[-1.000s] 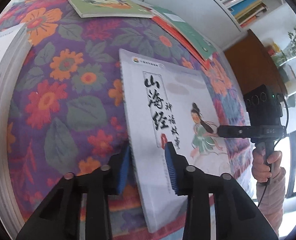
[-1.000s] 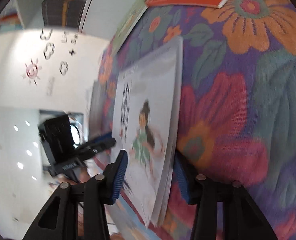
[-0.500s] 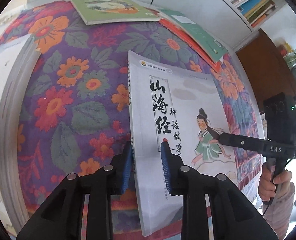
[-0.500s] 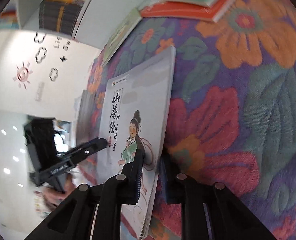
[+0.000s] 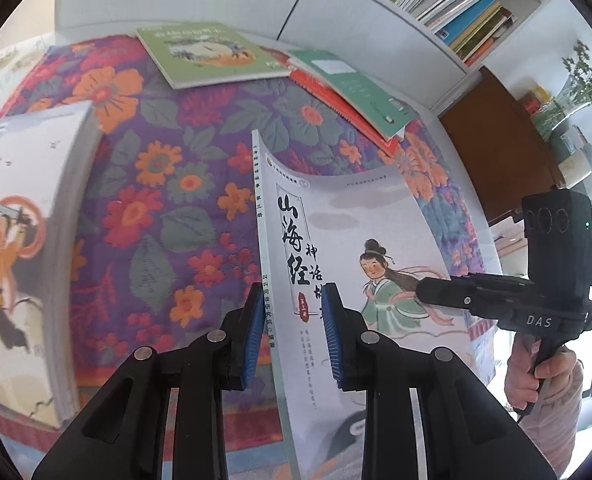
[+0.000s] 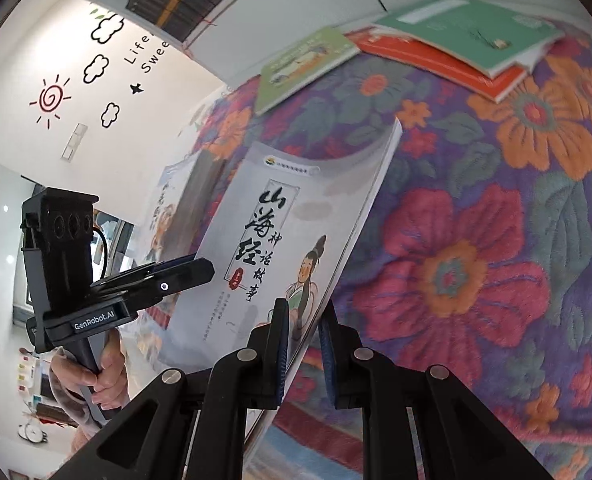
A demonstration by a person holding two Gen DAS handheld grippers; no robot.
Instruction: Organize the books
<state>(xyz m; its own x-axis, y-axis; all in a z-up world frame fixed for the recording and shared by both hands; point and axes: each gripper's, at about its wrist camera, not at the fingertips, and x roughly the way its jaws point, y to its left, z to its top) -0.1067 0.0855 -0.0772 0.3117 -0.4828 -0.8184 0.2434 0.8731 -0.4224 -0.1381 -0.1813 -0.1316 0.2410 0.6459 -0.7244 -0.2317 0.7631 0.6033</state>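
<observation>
Left wrist view: my left claw [image 5: 294, 334] pinches the spine edge of the grey book [image 5: 347, 264], blue pads on either side of it. My right claw [image 5: 419, 292] comes in from the right, its tips on the cover beside the painted figure, my right hand [image 5: 535, 372] on its handle. Right wrist view shows that claw [image 6: 301, 338] clamped on the page edge of the book [image 6: 264, 240], and my left claw [image 6: 200, 272] holding the opposite side. Gripped at both edges, the book is raised and tilted above the flowered surface [image 5: 168, 184], its cover bowed. At the far end lie a green book [image 5: 208, 54] and a teal book [image 5: 355, 88] on top of a red one [image 5: 335, 108]. A thick stack [image 5: 20, 248] sits left.
</observation>
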